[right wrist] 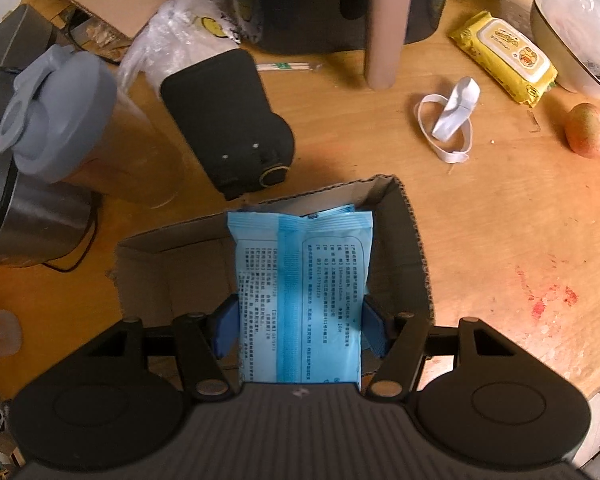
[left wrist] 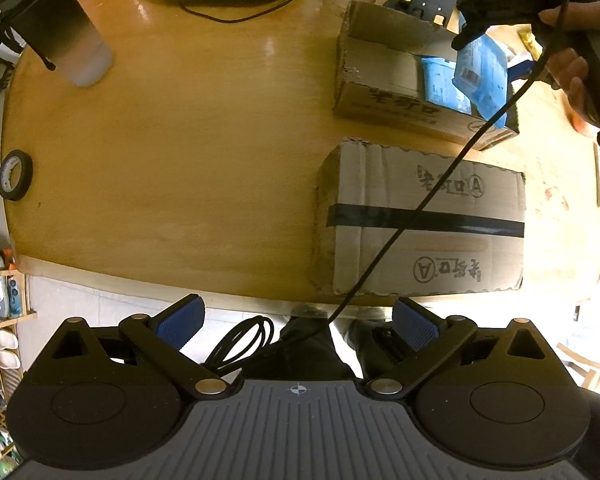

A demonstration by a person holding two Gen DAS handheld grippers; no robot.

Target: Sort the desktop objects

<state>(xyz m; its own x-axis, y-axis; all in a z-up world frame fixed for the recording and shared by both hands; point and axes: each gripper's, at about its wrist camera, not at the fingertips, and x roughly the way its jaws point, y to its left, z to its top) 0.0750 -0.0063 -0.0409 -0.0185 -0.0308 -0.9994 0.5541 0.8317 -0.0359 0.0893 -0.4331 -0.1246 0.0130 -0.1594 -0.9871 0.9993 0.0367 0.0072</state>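
My right gripper (right wrist: 299, 326) is shut on a light blue wipes packet (right wrist: 300, 280), blue pads pressed against its two long sides. The packet hangs over an open cardboard box (right wrist: 414, 248), and another blue packet shows in the box behind it. In the left wrist view the same open box (left wrist: 380, 92) holds blue packets (left wrist: 444, 88), and the held packet (left wrist: 482, 68) hangs above it from the right gripper (left wrist: 466, 36), carried by a hand. My left gripper (left wrist: 296, 324) is open and empty, past the table's near edge.
A sealed cardboard box (left wrist: 420, 220) with black tape lies near the table edge. A tape roll (left wrist: 15, 175) and a shaker bottle (left wrist: 56, 28) stand at the left. A yellow wipes pack (right wrist: 506, 56), white strap (right wrist: 448, 120), apple (right wrist: 590, 130) and black device (right wrist: 232, 124) surround the open box.
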